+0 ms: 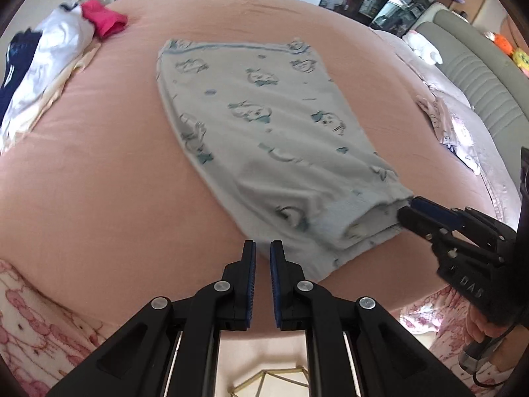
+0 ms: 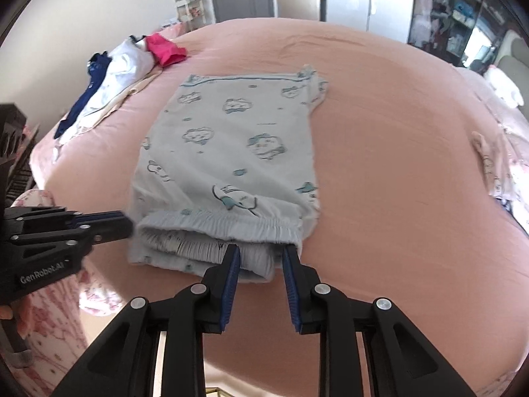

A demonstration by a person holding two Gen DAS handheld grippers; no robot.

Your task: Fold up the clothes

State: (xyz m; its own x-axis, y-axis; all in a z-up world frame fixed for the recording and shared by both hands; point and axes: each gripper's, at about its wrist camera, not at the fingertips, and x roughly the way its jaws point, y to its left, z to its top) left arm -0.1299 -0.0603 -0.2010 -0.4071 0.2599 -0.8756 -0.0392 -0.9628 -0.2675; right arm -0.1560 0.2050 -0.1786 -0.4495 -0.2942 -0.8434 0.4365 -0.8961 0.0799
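Note:
Pale blue pants (image 1: 264,115) with a cartoon print lie folded lengthwise on the pink bed (image 1: 99,165), with the elastic waistband (image 2: 231,223) at the near end. My right gripper (image 2: 261,253) is at that waistband. Its jaws stand apart, a lower layer of the cloth lies between them, and pink sheet shows beside the right pad. In the left wrist view the right gripper (image 1: 408,210) touches the waistband's right corner. My left gripper (image 1: 263,248) is shut with nothing in it, just off the pants' near left corner. The right wrist view shows the left gripper (image 2: 127,226) beside the waistband.
A pile of white, navy and cream clothes (image 1: 56,56) with a red garment (image 1: 104,18) lies at the bed's far left. A patterned white garment (image 1: 453,132) lies at the right, near the grey headboard (image 1: 479,76). A person's pink-patterned sleeve (image 2: 43,205) shows at the near edge.

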